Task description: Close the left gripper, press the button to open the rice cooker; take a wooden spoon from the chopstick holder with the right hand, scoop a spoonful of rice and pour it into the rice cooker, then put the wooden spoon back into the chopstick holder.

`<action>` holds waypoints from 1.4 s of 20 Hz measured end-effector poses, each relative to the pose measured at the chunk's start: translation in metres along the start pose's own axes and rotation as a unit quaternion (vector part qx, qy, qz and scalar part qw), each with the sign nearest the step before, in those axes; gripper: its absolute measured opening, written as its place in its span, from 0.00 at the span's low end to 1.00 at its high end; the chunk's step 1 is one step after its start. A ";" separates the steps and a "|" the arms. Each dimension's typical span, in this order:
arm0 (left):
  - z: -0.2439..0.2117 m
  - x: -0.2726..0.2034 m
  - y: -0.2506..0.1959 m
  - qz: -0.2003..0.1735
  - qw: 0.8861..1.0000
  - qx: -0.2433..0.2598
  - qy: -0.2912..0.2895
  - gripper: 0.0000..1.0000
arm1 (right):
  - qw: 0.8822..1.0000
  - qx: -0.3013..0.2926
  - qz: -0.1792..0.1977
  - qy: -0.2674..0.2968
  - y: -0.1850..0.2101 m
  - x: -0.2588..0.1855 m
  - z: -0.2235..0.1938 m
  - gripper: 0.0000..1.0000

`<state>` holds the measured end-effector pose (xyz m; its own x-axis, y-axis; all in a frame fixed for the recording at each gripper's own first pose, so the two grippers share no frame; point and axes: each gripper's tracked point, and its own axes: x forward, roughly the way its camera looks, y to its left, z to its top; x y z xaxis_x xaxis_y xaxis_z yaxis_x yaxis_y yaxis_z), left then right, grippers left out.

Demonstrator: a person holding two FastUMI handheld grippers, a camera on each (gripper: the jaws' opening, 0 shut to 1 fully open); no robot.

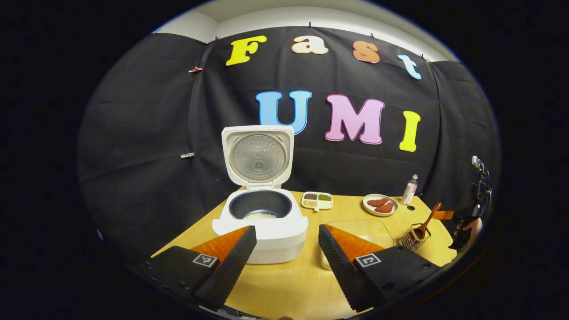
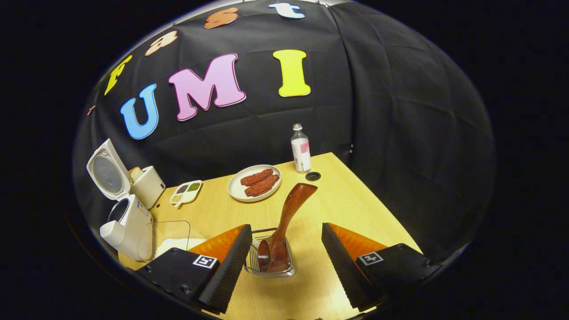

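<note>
**Cooker open, spoon standing in its holder**

The rice cooker [image 1: 260,213] sits on the yellow desk [image 1: 289,284] with its lid [image 1: 258,156] swung fully upright, and a little white rice shows at the bottom of the dark inner pot [image 1: 260,204]. The left tongs [image 1: 287,249] hang released just in front of the cooker, fingers spread wide and touching nothing. Just right of the cooker stands a clear container of rice [image 1: 360,231].

Over at the right side of the desk, the wooden spoon [image 2: 284,226] stands tilted in the wire chopstick holder [image 2: 270,260], bowl down and handle leaning up and away. The right tongs [image 2: 286,260] are spread apart on either side of the holder, gripping nothing.

Farther back lie a plate of reddish pieces [image 2: 254,182], a small divided dish [image 2: 186,192] and a bottle [image 2: 301,151].
</note>
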<state>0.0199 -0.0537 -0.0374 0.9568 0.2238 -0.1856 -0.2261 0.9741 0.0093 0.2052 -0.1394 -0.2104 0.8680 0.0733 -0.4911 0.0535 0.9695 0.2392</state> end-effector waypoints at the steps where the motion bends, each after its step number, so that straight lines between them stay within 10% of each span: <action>1: -0.008 -0.003 -0.006 0.007 1.000 0.004 0.009 0.96 | 1.000 0.007 0.008 0.007 0.000 0.011 -0.001 0.99; 12: -0.057 -0.021 -0.069 0.037 0.997 0.000 0.066 0.97 | 0.996 0.031 0.060 0.055 0.017 0.085 -0.014 0.94; 20: -0.067 -0.030 -0.077 0.043 0.997 0.003 0.069 0.97 | 0.997 0.031 0.053 0.044 0.014 0.082 -0.009 0.17; 28: -0.078 -0.032 -0.060 0.025 0.997 -0.021 0.076 0.96 | 0.999 0.019 0.046 0.018 0.027 0.049 0.015 0.19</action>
<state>-0.0119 -0.1220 -0.1087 0.9060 0.2618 -0.3325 -0.2837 0.9587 -0.0183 0.2565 -0.1134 -0.2155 0.8517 0.1715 -0.4951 -0.0067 0.9484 0.3170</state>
